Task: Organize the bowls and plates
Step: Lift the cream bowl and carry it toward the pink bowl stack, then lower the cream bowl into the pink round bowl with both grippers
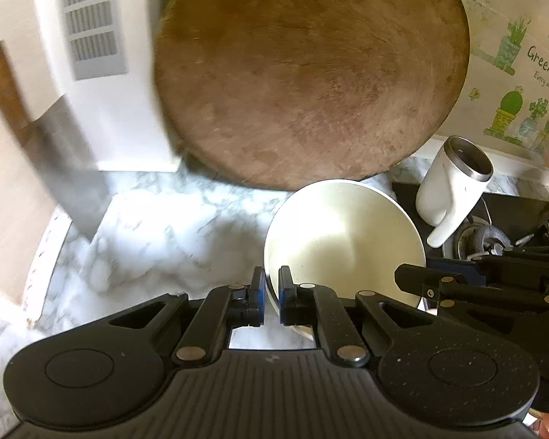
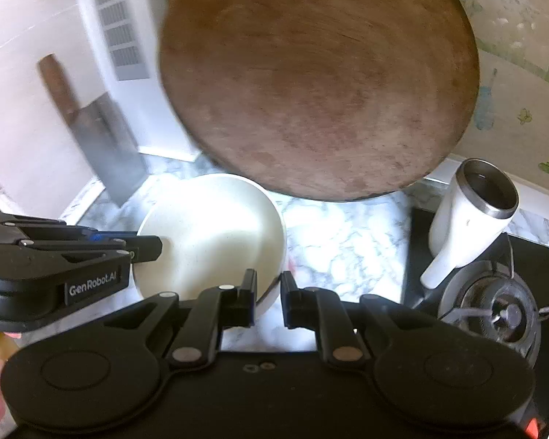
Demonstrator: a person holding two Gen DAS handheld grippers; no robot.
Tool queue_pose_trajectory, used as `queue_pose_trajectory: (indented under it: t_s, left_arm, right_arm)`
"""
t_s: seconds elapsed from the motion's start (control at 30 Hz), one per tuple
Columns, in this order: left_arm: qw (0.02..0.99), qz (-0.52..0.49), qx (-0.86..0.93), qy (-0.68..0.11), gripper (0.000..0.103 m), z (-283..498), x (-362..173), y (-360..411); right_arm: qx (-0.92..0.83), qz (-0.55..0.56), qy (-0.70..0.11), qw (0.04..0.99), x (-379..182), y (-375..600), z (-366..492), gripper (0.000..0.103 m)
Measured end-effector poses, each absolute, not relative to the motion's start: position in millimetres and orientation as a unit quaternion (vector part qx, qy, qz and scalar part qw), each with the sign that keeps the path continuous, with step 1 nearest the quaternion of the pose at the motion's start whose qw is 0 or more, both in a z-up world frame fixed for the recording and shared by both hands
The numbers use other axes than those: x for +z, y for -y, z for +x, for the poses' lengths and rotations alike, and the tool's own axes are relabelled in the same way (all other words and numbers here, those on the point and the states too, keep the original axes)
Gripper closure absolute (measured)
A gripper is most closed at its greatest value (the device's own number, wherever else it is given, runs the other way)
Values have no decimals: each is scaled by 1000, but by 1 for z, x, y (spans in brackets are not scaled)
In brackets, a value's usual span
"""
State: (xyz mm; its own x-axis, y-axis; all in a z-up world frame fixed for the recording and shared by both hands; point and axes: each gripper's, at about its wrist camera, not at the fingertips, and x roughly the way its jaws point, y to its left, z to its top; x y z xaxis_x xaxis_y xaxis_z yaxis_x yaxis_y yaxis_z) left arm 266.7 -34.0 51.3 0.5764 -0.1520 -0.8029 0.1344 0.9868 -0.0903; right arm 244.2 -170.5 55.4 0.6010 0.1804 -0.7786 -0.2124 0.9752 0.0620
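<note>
A cream bowl [image 1: 342,241] sits just above the marble counter, also shown in the right wrist view [image 2: 216,230]. My left gripper [image 1: 272,294] is shut on the bowl's near-left rim. My right gripper [image 2: 269,298] stands around the bowl's right rim with its jaws a little apart, the rim between them; whether it touches the rim I cannot tell. Each gripper shows in the other's view: the right one [image 1: 457,285] at the bowl's right side, the left one [image 2: 142,248] at its left side.
A large round wooden board [image 1: 311,73] leans against the wall behind the bowl. A cleaver [image 2: 102,139] leans at the left by a white appliance [image 1: 102,66]. A white tumbler [image 2: 468,219] and a black stove with burner [image 2: 494,311] are at the right.
</note>
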Motion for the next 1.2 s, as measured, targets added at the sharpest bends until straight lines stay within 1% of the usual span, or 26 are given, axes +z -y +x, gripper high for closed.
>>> queue_pose_trajectory:
  t_s: [0.37,0.73,1.2]
  left_arm:
    - [891,-32,-69,-447,97,207,61,-22]
    - [888,-35,-51,-456,97,156,51,-72]
    - [875,-32,-32,-483,97,116,28,-115]
  right_arm:
    - [133,-26,-430,892,62,121,196,89]
    - [161,-33,-442,882,52,75,157,89]
    - [180,-36,-473,862,19,31,125,90]
